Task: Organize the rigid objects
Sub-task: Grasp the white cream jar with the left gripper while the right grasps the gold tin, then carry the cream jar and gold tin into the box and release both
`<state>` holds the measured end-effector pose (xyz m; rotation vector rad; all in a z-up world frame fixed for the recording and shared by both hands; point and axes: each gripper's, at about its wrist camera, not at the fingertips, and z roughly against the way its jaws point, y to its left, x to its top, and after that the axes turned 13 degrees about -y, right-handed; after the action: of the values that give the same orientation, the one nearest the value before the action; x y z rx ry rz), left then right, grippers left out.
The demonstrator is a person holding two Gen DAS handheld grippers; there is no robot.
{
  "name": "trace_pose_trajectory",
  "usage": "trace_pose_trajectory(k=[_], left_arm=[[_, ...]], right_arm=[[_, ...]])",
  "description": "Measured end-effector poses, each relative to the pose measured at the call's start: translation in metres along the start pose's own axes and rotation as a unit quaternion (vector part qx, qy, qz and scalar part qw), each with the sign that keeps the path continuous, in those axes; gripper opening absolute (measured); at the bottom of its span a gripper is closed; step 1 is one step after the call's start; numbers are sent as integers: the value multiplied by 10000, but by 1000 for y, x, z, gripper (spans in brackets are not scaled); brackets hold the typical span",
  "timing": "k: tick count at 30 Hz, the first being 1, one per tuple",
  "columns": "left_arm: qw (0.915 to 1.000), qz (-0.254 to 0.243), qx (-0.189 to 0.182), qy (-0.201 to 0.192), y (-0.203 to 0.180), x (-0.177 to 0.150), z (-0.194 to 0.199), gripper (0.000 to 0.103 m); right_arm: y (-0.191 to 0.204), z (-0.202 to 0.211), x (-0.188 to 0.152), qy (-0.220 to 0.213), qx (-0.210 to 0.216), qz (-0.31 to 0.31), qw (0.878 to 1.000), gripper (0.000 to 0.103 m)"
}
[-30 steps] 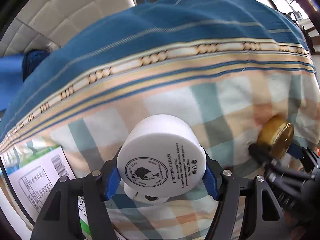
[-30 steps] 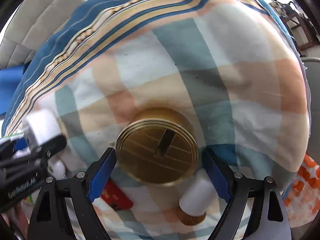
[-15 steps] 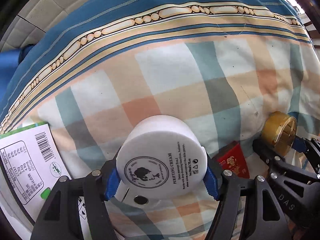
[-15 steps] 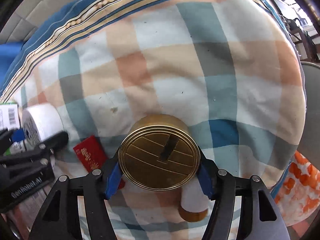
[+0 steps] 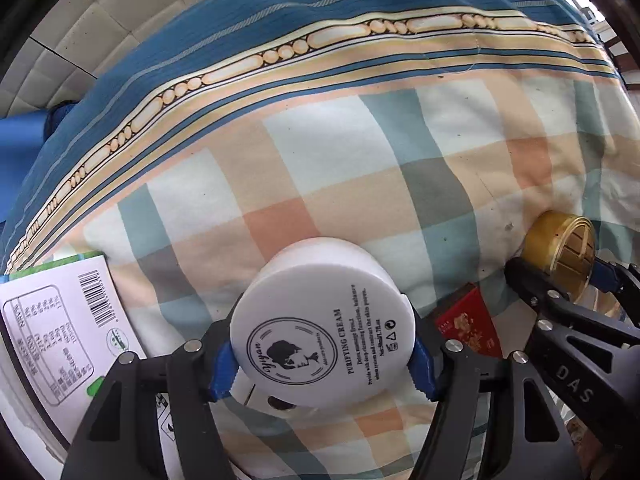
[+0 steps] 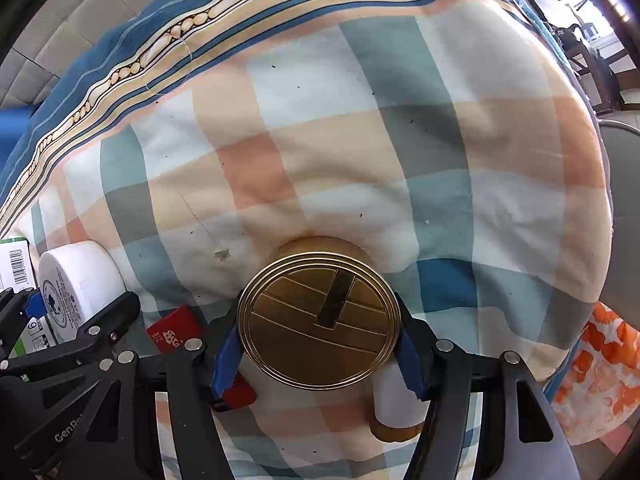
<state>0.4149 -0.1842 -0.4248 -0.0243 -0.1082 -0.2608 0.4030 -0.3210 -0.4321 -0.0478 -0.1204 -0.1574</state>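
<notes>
My left gripper [image 5: 322,360] is shut on a white round jar of purifying cream [image 5: 320,320] and holds it above the plaid cloth. My right gripper [image 6: 318,350] is shut on a gold round tin with a coin slot [image 6: 318,316]. In the left wrist view the gold tin [image 5: 560,250] and the right gripper's fingers [image 5: 532,284] show at the right. In the right wrist view the white jar [image 6: 76,284] shows at the far left, in the left gripper.
A red packet [image 5: 470,326] lies on the cloth between the grippers; it also shows in the right wrist view [image 6: 174,330]. A white and green box with a barcode [image 5: 60,320] lies at left. A white bottle with a brown cap [image 6: 396,412] lies under the right gripper. A small white object [image 5: 256,390] lies under the jar.
The right gripper's jaws have closed onto the gold tin and lifted it. The left gripper has moved with the white jar still held.
</notes>
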Motion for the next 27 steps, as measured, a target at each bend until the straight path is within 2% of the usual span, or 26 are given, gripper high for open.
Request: trace_pose_trajectory(k=[8,15,20,24,27], left_arm=[[9994,154,-93,-310,5,-19,47,66],[9948,409,-307,-883,26,-47,122,66],[9891,557,-415,-1299,60,-72,173,66],[9859,716,-353,-1467,97,-101,198,66],[9842,881,-250,-1514,137,-122,210,66]], right_arm=[[20,44,-13,-399,165,174,9989,67],[44,115,-29,-870,485,416,9942,67],[56,168,-46,-1138,781,560,9888,67],[91,204,-65,-1237,1053,726,9840,67],[123,213,-81,-1236,1217,841,9812,67]])
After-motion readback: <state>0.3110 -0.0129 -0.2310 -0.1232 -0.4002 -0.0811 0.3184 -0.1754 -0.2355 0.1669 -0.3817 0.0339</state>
